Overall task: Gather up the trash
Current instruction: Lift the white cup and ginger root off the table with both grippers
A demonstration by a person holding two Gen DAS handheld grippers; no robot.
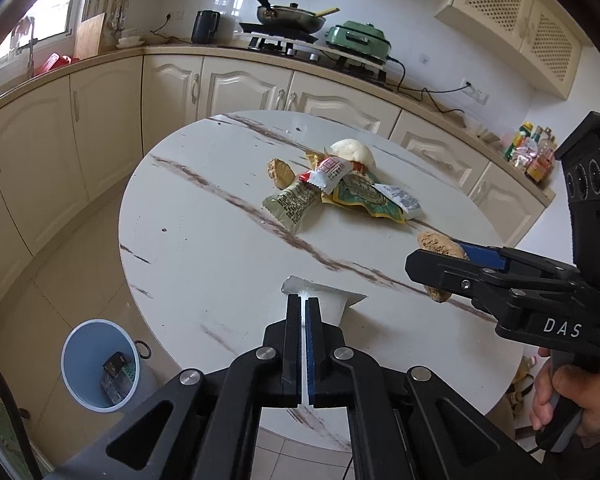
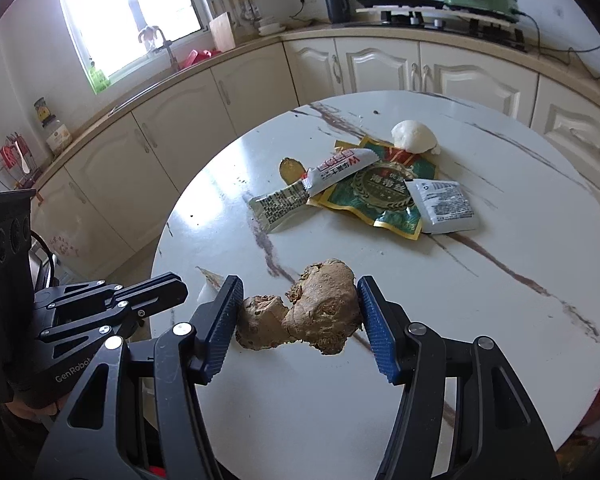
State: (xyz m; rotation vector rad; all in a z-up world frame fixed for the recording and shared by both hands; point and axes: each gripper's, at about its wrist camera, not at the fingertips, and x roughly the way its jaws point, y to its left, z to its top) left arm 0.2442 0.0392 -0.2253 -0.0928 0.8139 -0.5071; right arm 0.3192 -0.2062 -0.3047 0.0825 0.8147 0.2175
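Over a round marble-patterned table (image 1: 204,248) in a cream-cabinet kitchen, the left gripper (image 1: 304,304) is clamped tight on a thin white wrapper (image 1: 332,300), its black fingers pressed together with only the flat white film sandwiched between the blue pads, the torn end of the packet fanning out past the tips. The right gripper (image 2: 300,312) stands about half spread, its ribbed blue pads bearing on either end of a knobby brown piece of ginger (image 2: 304,312), lumpy and dry-skinned, lifted clear of the tabletop. In the left wrist view a hand (image 1: 568,396) grips the right tool's handle at the table's edge. The rest of the litter lies heaped toward the far side of the table: a green-and-gold foil pouch (image 2: 380,196), a red-and-white sachet (image 2: 340,168) lying across it, an olive printed wrapper (image 2: 278,208), a small white packet (image 2: 444,204), a white crumpled lump (image 2: 414,136) and a slice of ginger (image 2: 290,170). A pale blue waste bin (image 1: 96,364) stands on the tiled floor to the left of the table, a few items already inside. Behind, a frying pan (image 1: 292,16) and a green electric cooker (image 1: 356,40) sit on the counter.
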